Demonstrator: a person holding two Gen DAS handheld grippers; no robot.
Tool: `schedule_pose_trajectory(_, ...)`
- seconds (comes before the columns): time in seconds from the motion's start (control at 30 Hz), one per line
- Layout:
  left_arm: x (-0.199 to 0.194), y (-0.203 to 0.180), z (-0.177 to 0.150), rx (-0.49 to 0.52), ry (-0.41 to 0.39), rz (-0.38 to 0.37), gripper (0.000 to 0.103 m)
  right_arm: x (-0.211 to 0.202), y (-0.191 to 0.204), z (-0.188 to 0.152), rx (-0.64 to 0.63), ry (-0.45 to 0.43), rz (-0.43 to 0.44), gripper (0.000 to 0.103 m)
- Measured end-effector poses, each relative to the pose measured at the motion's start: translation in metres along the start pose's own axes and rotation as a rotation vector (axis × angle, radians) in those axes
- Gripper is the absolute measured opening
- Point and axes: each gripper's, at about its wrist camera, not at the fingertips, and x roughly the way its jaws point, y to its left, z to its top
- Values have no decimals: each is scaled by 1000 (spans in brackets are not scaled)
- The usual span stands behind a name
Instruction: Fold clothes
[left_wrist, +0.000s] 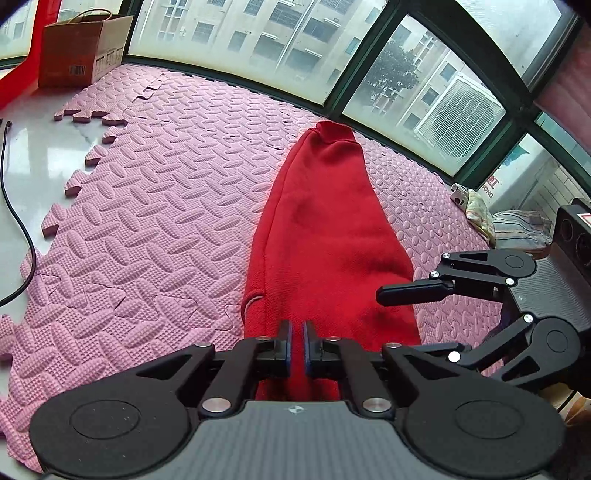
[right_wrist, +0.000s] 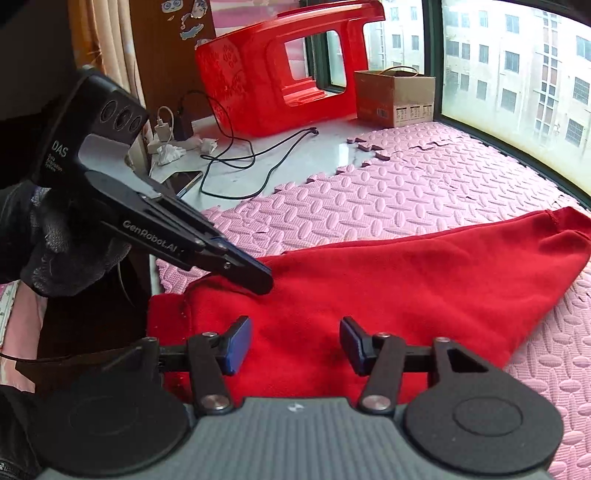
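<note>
The red garment (left_wrist: 328, 236) lies folded lengthwise on the pink foam mat (left_wrist: 155, 206), narrowing toward 12 o'clock in the left wrist view. The left tool (left_wrist: 297, 341) is nearly closed, its fingers pinching the garment's near edge. The right tool (right_wrist: 295, 341) stands wide open above the garment, gripping nothing. A cardboard box (right_wrist: 395, 98) sits at 1 o'clock by the window.
</note>
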Motion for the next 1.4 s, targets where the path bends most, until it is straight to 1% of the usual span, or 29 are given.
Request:
schedule_pose_trajectory(0.07, -3, -5, 5, 0, -12, -12, 8, -7, -23, 7, 45, -13, -47, 54)
schedule_pose_trajectory(0.2, -1, -14, 15, -4, -16, -33, 8, -10, -86, 18, 189, -39, -139, 54)
schedule_pose_trajectory(0.3, 5, -18, 20, -4, -11, -40, 8, -4, -138, 22, 323, -72, -211, 54)
schedule_pose_trajectory(0.4, 14, -17, 24, -10, 9, -32, 8, 7, -188, 25, 448, -111, -270, 54)
schedule_pose_trajectory(0.5, 23, -12, 27, -22, 31, -18, 8, 24, -229, 25, 560, -131, -294, 54)
schedule_pose_trajectory(0.6, 28, -6, 27, -35, 52, 1, 8, 46, -259, 24, 623, -124, -304, 54)
schedule_pose_trajectory(0.8, 34, 2, 29, -52, 79, 5, 8, 76, -284, 18, 687, -108, -296, 54)
schedule_pose_trajectory(0.9, 36, 0, 32, -49, 84, 2, 9, 77, -285, 20, 687, -120, -282, 49)
schedule_pose_trajectory(0.93, 37, -1, 34, -47, 85, 1, 10, 78, -286, 20, 687, -124, -277, 44)
schedule_pose_trajectory(0.97, 38, -3, 35, -44, 85, -1, 11, 78, -286, 21, 687, -128, -273, 34)
schedule_pose_trajectory(1.13, 43, -13, 43, -33, 83, -23, 12, 78, -287, 23, 687, -151, -250, 15)
schedule_pose_trajectory(1.27, 52, -20, 51, -42, 85, -25, 12, 63, -276, 32, 666, -189, -238, 13)
schedule_pose_trajectory(1.4, 68, -19, 59, -88, 101, -18, 12, 44, -264, 42, 636, -229, -212, 12)
